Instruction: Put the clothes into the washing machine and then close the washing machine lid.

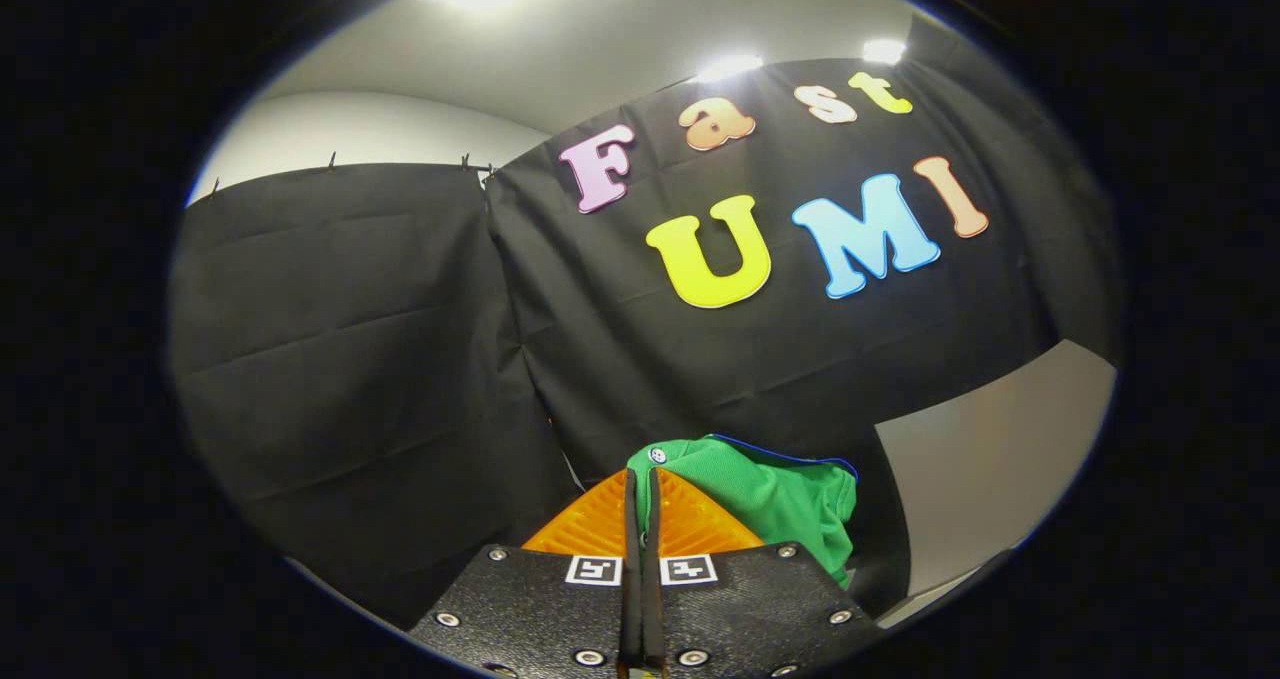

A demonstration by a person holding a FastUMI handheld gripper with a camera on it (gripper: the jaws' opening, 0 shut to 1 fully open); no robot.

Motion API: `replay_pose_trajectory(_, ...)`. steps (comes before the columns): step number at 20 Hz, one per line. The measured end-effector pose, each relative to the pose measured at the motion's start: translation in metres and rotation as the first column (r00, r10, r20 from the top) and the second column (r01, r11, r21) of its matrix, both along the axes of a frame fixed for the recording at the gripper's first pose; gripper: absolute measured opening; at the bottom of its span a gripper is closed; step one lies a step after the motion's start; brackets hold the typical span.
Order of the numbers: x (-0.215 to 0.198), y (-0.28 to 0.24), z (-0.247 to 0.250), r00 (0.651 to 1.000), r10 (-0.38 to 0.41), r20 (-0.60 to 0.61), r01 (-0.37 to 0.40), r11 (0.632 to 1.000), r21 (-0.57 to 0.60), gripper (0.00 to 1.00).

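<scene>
Green knit garment (775, 499) w/ a white button and thin blue trim along its top edge is pinched at the tips of the gripper (641, 489); the two fingers sit pressed together w/ only a thin fold of cloth between them, so the jaws are clamped on the fabric, not apart. Most of the cloth bunches and hangs off to the right of the fingers and just beyond them, lifted up in the air in front of the black cloth booth wall (400, 339). A pale grey wall panel (990, 459) shows low to the right, beyond the garment. No surface under the garment can be made out here, so can't place it by any table edge or corner; the washer's place can't be judged from this view. Judgement: step in hand is the carry, i.e. garment picked up, not yet dropped in the drum, lid step yet to do. To do it well: keep the squeeze steady, since the hold looks to be on a small pinch near the button edge and could slip if jerked; move smooth, no swinging, as the loose hanging part may catch on the drum rim. Bring the tips well over the opening, lower till the bulk is inside, then release, so nothing drapes over the rim and blocks the lid. Check for trailing fabric before closing.
</scene>
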State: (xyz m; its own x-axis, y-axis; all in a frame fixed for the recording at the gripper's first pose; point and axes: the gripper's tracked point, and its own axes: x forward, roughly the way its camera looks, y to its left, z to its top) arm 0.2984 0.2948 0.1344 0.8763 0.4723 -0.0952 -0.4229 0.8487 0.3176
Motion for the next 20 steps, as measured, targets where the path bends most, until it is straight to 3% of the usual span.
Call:
replay_pose_trajectory(7, 0.042, 0.052, -0.052, 0.995, 0.064, -0.074, -0.067, 0.997, -0.034, 0.0)
replay_pose_trajectory(20, 0.072, 0.106, -0.158, 0.971, 0.142, -0.191, -0.171, 0.975, -0.145, 0.0)
